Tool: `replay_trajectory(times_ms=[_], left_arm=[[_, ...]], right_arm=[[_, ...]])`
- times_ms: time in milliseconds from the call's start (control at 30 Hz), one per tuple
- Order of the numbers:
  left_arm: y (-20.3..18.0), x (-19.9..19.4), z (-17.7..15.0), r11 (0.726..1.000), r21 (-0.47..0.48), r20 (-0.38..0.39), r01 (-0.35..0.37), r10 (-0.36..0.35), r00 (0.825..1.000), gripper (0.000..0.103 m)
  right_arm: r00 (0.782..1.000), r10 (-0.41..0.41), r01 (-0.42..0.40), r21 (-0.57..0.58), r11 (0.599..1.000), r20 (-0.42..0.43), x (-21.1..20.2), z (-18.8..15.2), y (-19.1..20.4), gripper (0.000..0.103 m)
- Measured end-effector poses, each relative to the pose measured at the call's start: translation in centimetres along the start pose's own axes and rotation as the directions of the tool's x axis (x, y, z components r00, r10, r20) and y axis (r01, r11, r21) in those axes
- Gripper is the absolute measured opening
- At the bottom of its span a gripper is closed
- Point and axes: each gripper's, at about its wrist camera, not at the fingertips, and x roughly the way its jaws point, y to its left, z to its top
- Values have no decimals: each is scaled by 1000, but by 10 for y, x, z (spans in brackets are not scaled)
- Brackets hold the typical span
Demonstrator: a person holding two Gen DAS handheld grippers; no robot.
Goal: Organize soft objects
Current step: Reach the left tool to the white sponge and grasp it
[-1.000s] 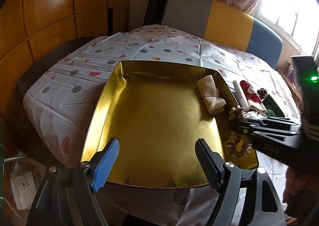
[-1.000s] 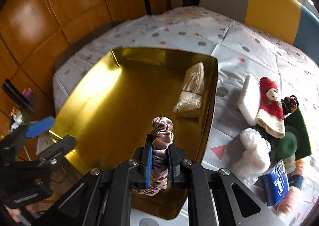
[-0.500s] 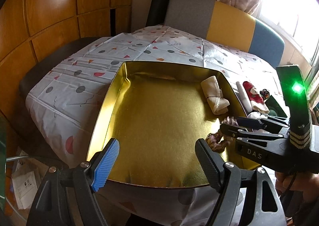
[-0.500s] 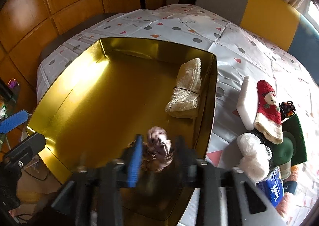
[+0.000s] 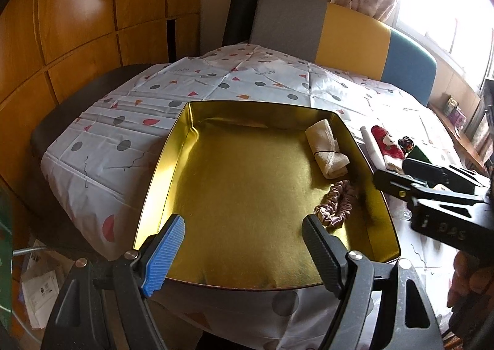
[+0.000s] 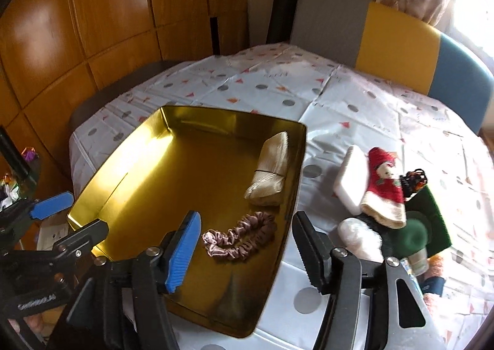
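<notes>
Two soft things are already gathered in the gold tray (image 6: 129, 170), which is set on the patterned tablecloth (image 6: 355, 103) of a table with a grey, yellow and blue bench back (image 6: 398, 41) behind it. The tray is placed near the table's front edge, presumably so that both grippers can reach into it easily. Along its right wall a rolled cream cloth (image 6: 270, 175) bound with a thin band is laid, and just in front of that the pink scrunchie (image 6: 239, 238) lies flat on the tray floor, apart from the roll. The neat line along one wall suggests that room is being kept for further items.

Outside the tray, to its right, the unsorted pile is seen: a white block (image 6: 350, 178), a red Christmas sock (image 6: 384, 181) resting partly on it, a white fluffy item (image 6: 359, 237), something dark green (image 6: 429, 220) and a small dark hair clip (image 6: 412, 177).

The right gripper (image 6: 245, 252) is held above the scrunchie with its jaws opening; nothing is pressed between the pads, so the scrunchie is judged released. The left gripper (image 5: 244, 246) is held spread and empty over the tray's near rim, probably kept clear while the right one works. The pile is judged the next source.
</notes>
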Motion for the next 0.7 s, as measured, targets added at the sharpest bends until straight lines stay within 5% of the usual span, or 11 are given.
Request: replay_trajectory(times_ms=[700], left_arm=[[-35, -7, 1, 995, 99, -1, 24, -24, 1000, 80]], right_arm=[[977, -204, 194, 139, 971, 61, -63, -36, -109, 75]])
